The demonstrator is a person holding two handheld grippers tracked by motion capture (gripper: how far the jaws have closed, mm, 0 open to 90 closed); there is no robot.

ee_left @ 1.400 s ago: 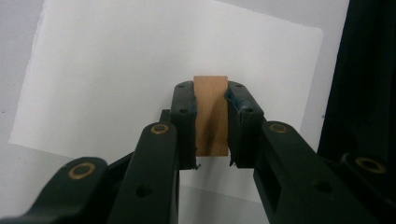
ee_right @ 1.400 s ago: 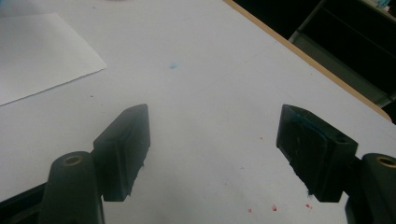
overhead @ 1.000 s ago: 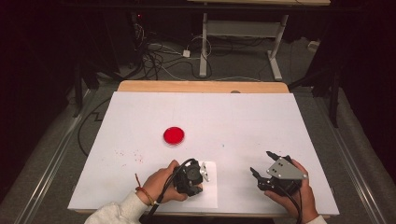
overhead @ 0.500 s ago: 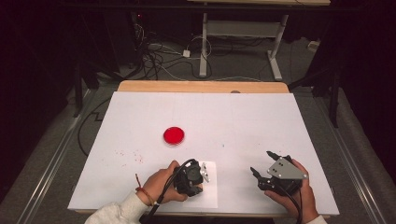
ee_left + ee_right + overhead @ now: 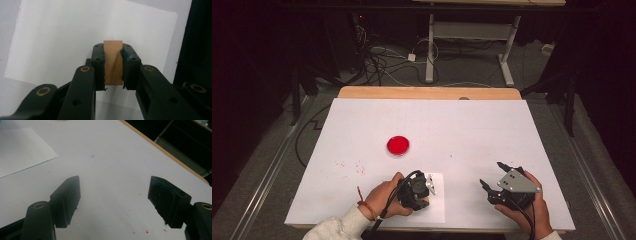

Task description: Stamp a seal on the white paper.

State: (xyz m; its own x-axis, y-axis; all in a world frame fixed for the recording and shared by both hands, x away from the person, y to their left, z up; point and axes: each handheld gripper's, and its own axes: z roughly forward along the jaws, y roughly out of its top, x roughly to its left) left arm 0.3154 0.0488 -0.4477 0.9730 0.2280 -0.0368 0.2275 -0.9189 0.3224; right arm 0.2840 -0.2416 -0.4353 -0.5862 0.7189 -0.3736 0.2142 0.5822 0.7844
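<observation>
1. The left gripper (image 5: 113,65) is clamped on a small wooden block (image 5: 113,62), one pad against each long side, and the block's far end pokes out past the jaw tips.
2. Directly beneath that gripper lies a white sheet of paper (image 5: 62,37), spread on the white table (image 5: 472,135). In the high view the left gripper (image 5: 422,186) sits over the paper (image 5: 436,210), pointing down at it.
3. Off to its side, well apart, the right gripper (image 5: 493,176) rests low near the table's near edge. Its jaws stand wide apart, nothing between them, just bare table ahead with a few red specks.
4. Beyond the left gripper, farther up the table, sits a red round dish (image 5: 398,145), untouched.
5. What could go wrong here? The block looks to be pinched along a narrow strip, so a tilt of the hand could pivot it between the pads and land it crooked.
6. The loose paper is the other worry: pressing down and dragging could slide or crumple it, since the free gripper isn't pinning it.
</observation>
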